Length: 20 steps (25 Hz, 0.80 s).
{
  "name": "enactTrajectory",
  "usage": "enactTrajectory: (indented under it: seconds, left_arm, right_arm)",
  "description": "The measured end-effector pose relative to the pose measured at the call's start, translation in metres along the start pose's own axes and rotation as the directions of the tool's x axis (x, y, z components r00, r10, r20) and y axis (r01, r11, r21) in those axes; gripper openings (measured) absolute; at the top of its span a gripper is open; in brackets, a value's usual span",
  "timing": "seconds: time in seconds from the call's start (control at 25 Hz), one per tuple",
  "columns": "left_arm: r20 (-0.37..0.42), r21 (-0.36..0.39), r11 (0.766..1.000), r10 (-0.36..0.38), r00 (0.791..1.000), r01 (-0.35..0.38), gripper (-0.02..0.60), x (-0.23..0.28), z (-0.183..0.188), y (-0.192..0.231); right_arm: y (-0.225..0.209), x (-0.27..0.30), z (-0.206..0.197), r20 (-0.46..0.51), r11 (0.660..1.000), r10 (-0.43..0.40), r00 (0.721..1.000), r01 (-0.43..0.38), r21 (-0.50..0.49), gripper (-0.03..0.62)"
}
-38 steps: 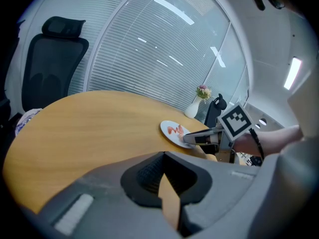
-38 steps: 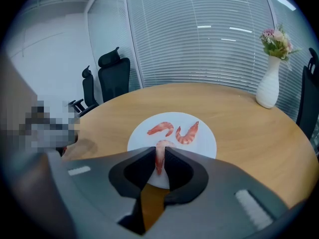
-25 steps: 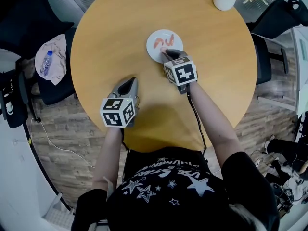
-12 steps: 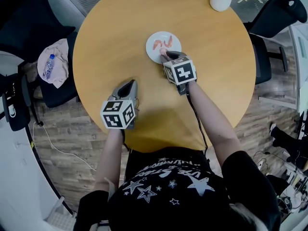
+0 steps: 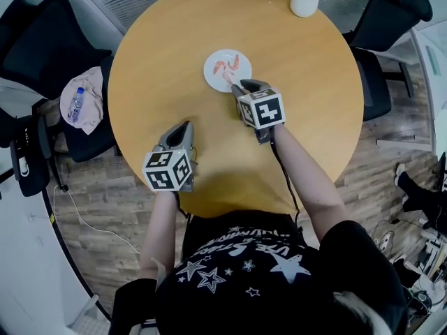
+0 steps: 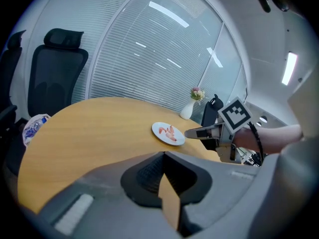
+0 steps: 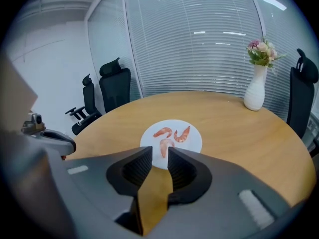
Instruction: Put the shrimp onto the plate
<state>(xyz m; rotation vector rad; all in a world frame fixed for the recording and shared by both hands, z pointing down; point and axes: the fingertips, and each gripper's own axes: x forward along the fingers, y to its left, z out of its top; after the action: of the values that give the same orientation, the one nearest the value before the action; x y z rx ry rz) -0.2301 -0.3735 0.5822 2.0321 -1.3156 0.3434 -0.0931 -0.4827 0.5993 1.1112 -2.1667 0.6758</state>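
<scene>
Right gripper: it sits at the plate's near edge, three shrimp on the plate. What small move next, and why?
Probably lift the right gripper up and back from the plate. Its jaws have just been opening and stand apart with nothing between them. All three shrimp lie on the plate, and no other shrimp shows on the table, so the placing looks done.

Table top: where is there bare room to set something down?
Bare wood lies left of the plate to the table rim, and right of it toward the vase. Only the plate is crowded, holding three shrimp.
</scene>
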Motion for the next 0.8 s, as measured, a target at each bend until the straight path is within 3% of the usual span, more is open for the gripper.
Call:
enactTrajectory:
  seconds: [0.36,0.8]
  left_arm:
    - [0.053,-0.008,1.000,0.021,0.998,-0.020,0.002,-0.035,-0.001,-0.041]
    - [0.114,0.038,0.999,0.027,0.993,-0.032,0.002,-0.063,-0.006,-0.091]
  right_arm:
    - [-0.009,-0.068,-0.016,0.049,1.000,0.002,0.999,-0.003,0.019,0.098]
    - [-0.007,-0.132,-0.035,0.122,0.999,0.032,0.992,-0.036,0.031,0.092]
